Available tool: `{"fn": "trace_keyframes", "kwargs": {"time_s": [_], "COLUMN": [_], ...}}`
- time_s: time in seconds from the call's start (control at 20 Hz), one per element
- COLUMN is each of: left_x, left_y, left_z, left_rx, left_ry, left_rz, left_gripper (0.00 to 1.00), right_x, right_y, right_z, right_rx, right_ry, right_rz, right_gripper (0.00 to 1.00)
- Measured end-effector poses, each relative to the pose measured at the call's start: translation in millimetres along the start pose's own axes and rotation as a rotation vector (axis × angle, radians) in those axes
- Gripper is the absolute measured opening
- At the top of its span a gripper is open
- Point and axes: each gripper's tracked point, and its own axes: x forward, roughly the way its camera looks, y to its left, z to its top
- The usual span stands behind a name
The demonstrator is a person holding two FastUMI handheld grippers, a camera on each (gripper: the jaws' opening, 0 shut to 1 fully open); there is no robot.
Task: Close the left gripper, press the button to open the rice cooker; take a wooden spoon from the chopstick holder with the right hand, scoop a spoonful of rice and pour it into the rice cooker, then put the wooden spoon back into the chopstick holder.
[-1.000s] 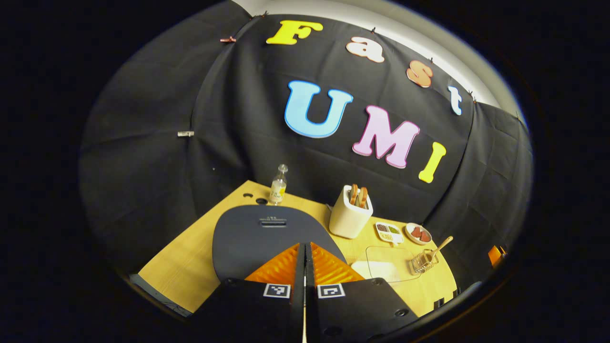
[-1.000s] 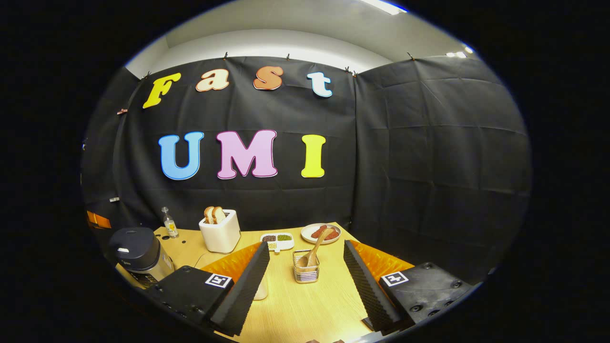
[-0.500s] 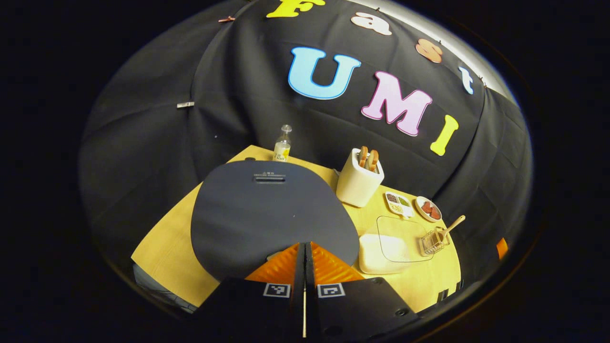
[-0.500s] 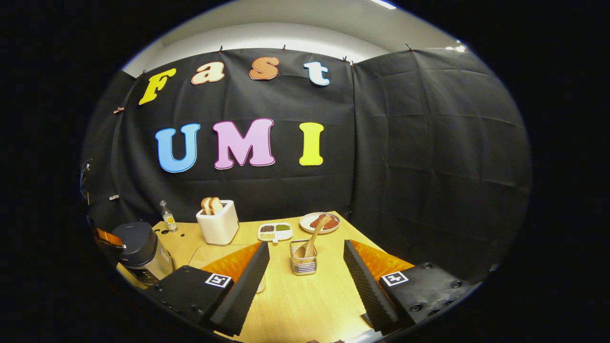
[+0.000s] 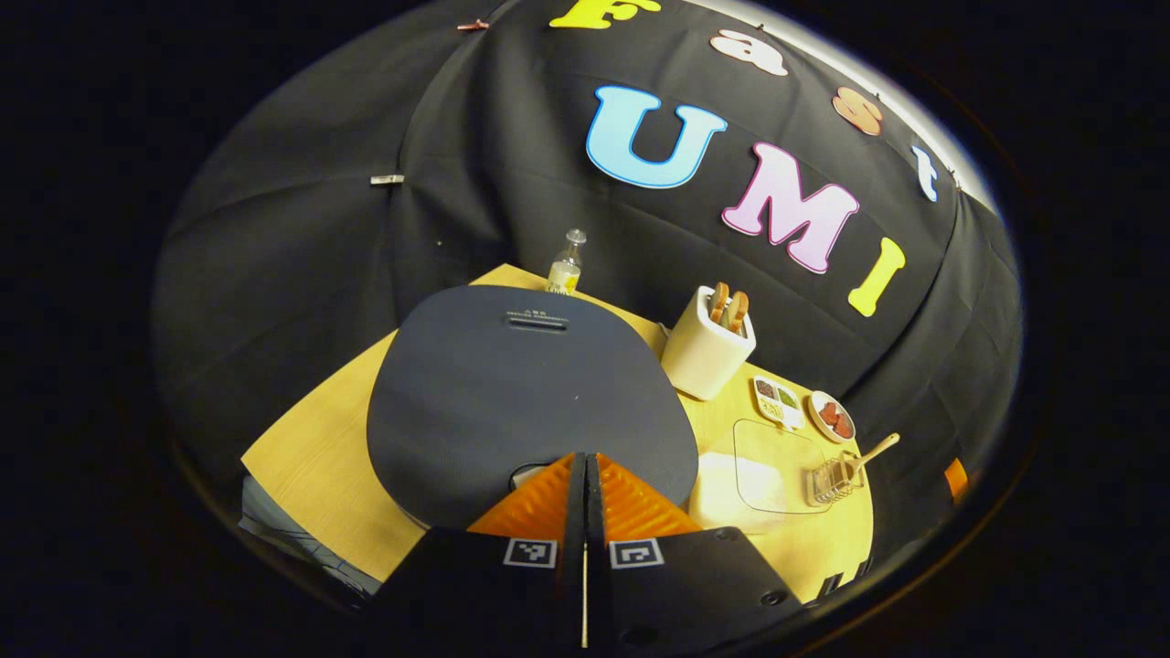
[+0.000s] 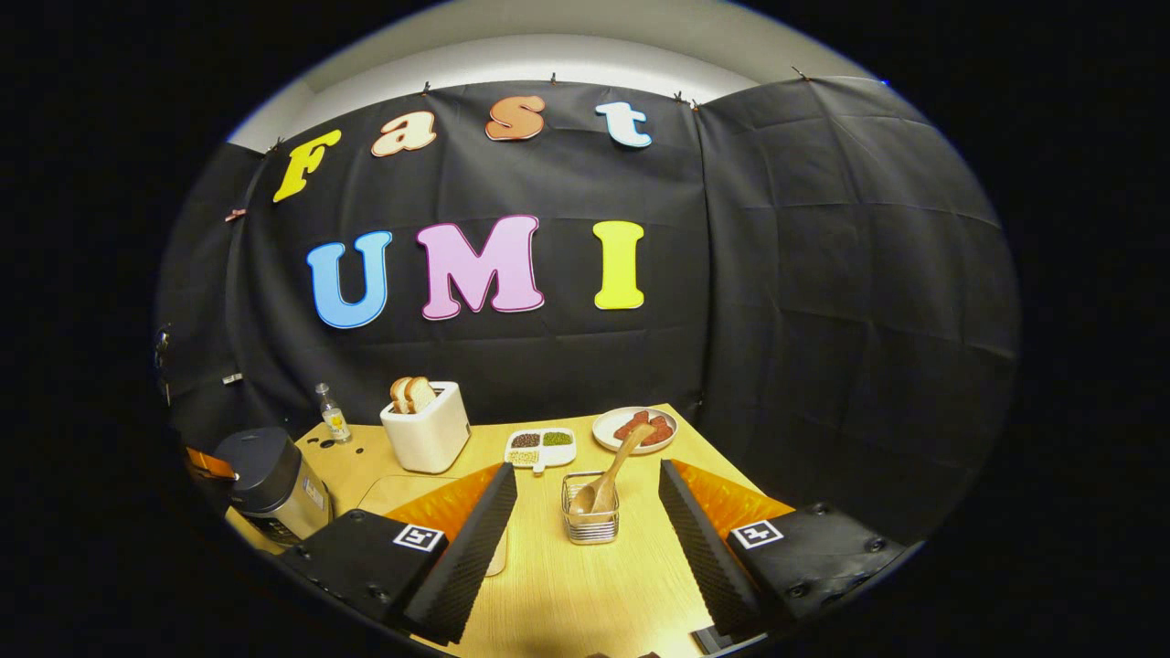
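Left gripper view: the left tool [image 5: 585, 471], fingers pressed together on nothing, has dropped closer over the rice cooker [image 5: 526, 384], its tips now at the pale button [image 5: 528, 473] on the still-shut lid, so the press looks imminent. Right tool [image 6: 588, 498] hangs wide open, empty, framing the wooden spoon [image 6: 608, 475] in the chopstick holder [image 6: 591, 523] on the table [image 6: 567, 594].

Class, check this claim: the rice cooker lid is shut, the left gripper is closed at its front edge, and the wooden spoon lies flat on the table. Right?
One detail is wrong. The wooden spoon stands in the wire chopstick holder, as the right gripper view shows. The rice cooker lid is shut, and the closed left gripper is at its front edge.
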Motion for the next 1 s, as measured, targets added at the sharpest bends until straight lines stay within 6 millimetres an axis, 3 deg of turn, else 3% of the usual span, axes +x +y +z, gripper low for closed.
{"fn": "trace_keyframes", "kwargs": {"time_s": [0.25,0.5,0.6,0.8,0.9,0.95,1.0], "left_x": [-11.9,-75.8,-92.8,-105.7,-108.1,-107.4,-108.5], "left_y": [-6.6,-22.2,-34.3,-51.6,-60.4,-64.0,-67.1], "left_z": [23.1,115.3,131.5,111.6,99.5,92.9,86.9], "left_rx": [-0.037,0.012,0.002,-0.015,0.014,0.032,0.046], "left_ry": [-0.115,-0.489,-0.564,-0.564,-0.554,-0.544,-0.534], "left_rz": [0.087,0.206,0.213,0.206,0.202,0.205,0.213], "left_gripper": [0.05,0.07,0.07,0.09,0.33,0.37,0.51], "right_x": [32.6,69.2,86.9,121.6,137.8,146.8,155.2], "right_y": [-8.4,-26.3,-33.8,-48.0,-52.6,-54.6,-56.8], "right_z": [-8.2,-9.9,-14.7,-19.1,-24.0,-29.5,-34.5], "right_rx": [0.035,0.048,0.049,0.08,0.103,0.114,0.128], "right_ry": [0.02,0.012,0.018,0.036,0.052,0.065,0.08], "right_rz": [0.036,0.056,0.056,0.041,0.03,0.021,0.014], "right_gripper": [0.98,0.98,0.98,0.98,0.98,0.98,0.98]}}
